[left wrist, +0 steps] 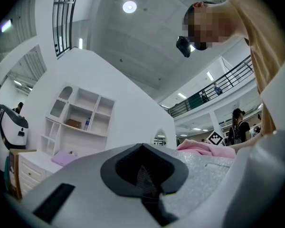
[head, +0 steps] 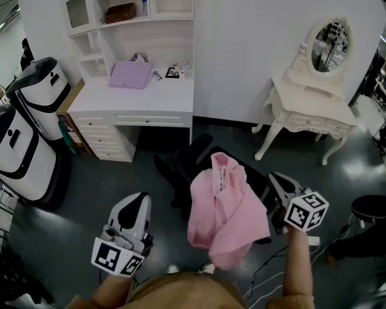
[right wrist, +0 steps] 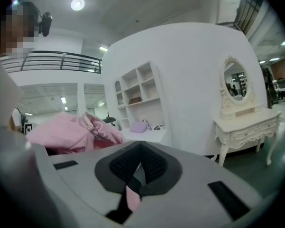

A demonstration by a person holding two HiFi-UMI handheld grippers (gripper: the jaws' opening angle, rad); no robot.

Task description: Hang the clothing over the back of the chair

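A pink garment (head: pixel 222 211) lies heaped over a black office chair (head: pixel 190 163) in the middle of the head view. My right gripper (head: pixel 275 182) is at the garment's right edge, and a sliver of pink fabric (right wrist: pixel 131 197) shows pinched between its shut jaws (right wrist: pixel 135 167). The rest of the garment (right wrist: pixel 71 132) bulks to the left in the right gripper view. My left gripper (head: pixel 139 201) hovers at the lower left, apart from the chair. Its jaws (left wrist: pixel 143 175) are shut with nothing between them, and the garment (left wrist: pixel 204 148) shows beyond them to the right.
A white desk (head: pixel 138 102) with shelves and a purple folder (head: pixel 130 74) stands behind the chair. A white vanity table (head: pixel 312 105) with an oval mirror is at the right. Two white and black machines (head: pixel 35 95) stand at the left. A black stool (head: pixel 373 208) and floor cables (head: pixel 270 269) lie at the right.
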